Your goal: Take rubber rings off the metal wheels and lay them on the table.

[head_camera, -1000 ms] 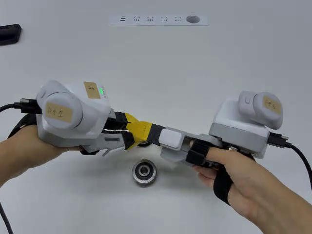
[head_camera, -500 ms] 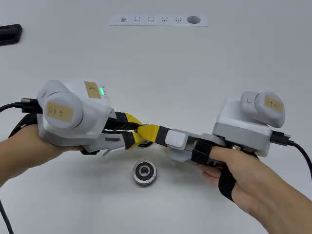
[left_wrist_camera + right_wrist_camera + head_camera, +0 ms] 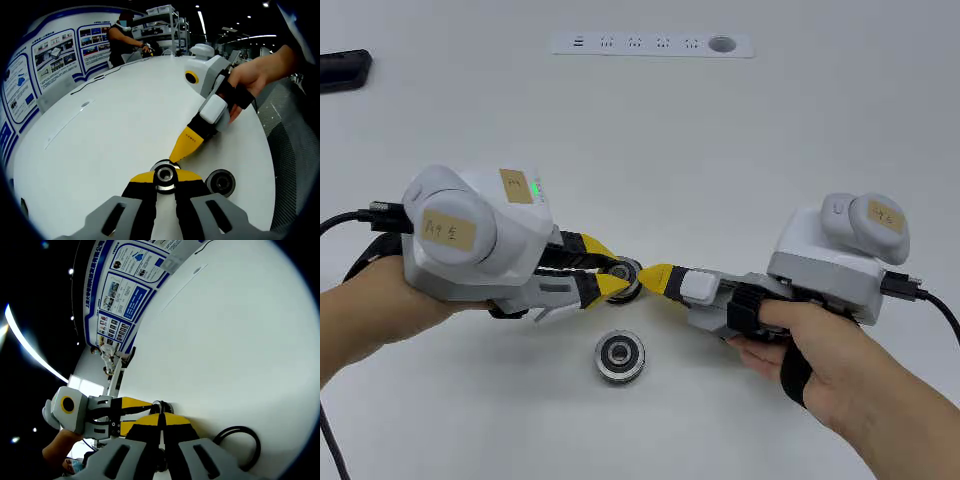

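A small metal wheel (image 3: pixel 629 271) with a dark rubber ring hangs above the table, and my left gripper (image 3: pixel 618 279) is shut on it; the left gripper view has this wheel (image 3: pixel 165 175) between the yellow jaws (image 3: pixel 165 181). My right gripper (image 3: pixel 652 277) comes in from the right with its jaws together, tips against the wheel's rim (image 3: pixel 181 150). Whether it pinches the rubber I cannot tell. In the right gripper view the wheel (image 3: pixel 162 405) sits just past the shut tips (image 3: pixel 160 418). A second wheel (image 3: pixel 619 355) lies flat on the table (image 3: pixel 650 150) below both grippers.
A white power strip (image 3: pixel 652 44) lies at the table's far edge, and a black object (image 3: pixel 342 69) sits at the far left. A thin black loop (image 3: pixel 239 441) lies beside the right jaws. Cables trail from both grippers.
My right gripper has drawn back to the right, from overlapping the left jaws to touching the wheel with its tips. The left gripper has kept its hold on the wheel.
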Action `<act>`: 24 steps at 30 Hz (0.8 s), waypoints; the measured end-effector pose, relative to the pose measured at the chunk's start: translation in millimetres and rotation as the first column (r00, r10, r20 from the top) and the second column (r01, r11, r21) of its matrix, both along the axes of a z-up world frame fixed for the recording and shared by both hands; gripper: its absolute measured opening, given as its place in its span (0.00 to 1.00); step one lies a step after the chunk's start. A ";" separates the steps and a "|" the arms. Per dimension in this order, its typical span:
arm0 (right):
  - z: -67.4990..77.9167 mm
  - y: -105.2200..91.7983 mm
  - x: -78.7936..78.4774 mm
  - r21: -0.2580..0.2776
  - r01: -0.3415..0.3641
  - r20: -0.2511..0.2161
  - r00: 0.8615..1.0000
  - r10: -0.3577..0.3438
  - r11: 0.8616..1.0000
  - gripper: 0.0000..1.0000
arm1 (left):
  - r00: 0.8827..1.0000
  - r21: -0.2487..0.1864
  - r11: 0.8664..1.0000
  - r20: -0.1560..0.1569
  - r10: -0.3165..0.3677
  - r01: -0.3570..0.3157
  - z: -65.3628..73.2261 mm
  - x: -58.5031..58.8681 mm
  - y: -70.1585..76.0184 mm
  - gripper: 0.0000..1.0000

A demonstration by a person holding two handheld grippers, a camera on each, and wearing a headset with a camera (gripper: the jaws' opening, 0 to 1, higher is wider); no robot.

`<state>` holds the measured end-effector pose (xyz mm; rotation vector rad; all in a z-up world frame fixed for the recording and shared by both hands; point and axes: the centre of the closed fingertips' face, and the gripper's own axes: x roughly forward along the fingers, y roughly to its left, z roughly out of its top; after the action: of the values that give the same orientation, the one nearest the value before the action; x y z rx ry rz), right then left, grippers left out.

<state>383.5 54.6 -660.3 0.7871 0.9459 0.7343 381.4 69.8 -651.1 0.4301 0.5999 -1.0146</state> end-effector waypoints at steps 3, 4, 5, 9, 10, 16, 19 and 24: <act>0.0 -0.9 -0.2 -0.001 -0.004 -0.001 1.000 0.004 1.000 0.02 | 1.000 0.000 1.000 0.000 0.000 0.000 -0.1 0.1 0.1 0.12; 0.2 -0.7 -0.7 0.001 -0.003 -0.006 1.000 0.003 1.000 0.02 | 1.000 0.000 1.000 0.000 0.000 0.000 -0.1 0.1 0.1 0.12; 0.6 -0.5 -1.4 0.003 -0.004 -0.011 1.000 0.004 1.000 0.02 | 1.000 0.000 1.000 0.000 0.000 0.000 -0.1 0.1 0.1 0.12; 2.4 0.6 -3.2 0.000 -0.003 -0.016 1.000 0.003 1.000 0.01 | 1.000 -0.002 1.000 -0.003 0.005 -0.005 -0.1 0.2 0.3 0.12; 4.0 1.2 -3.7 0.009 0.003 -0.024 1.000 -0.003 1.000 0.01 | 1.000 -0.001 1.000 -0.008 0.011 -0.011 -0.2 0.3 0.4 0.12; 4.8 2.3 -4.8 -0.010 -0.014 0.007 1.000 0.014 1.000 0.01 | 1.000 0.002 1.000 -0.009 0.008 -0.008 -0.4 0.1 0.1 0.12; 6.0 3.7 -3.9 -0.031 -0.027 0.030 0.999 0.028 0.999 0.00 | 1.000 0.006 1.000 -0.007 0.004 -0.004 -0.6 0.0 0.0 0.12; 6.5 5.5 -3.3 -0.054 -0.046 0.047 0.998 0.048 0.997 0.01 | 1.000 0.005 1.000 -0.006 0.002 -0.002 -0.8 0.1 0.1 0.12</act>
<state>380.1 60.1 -653.7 0.6998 0.9394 0.7629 381.5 70.0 -652.0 0.4315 0.6081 -1.0132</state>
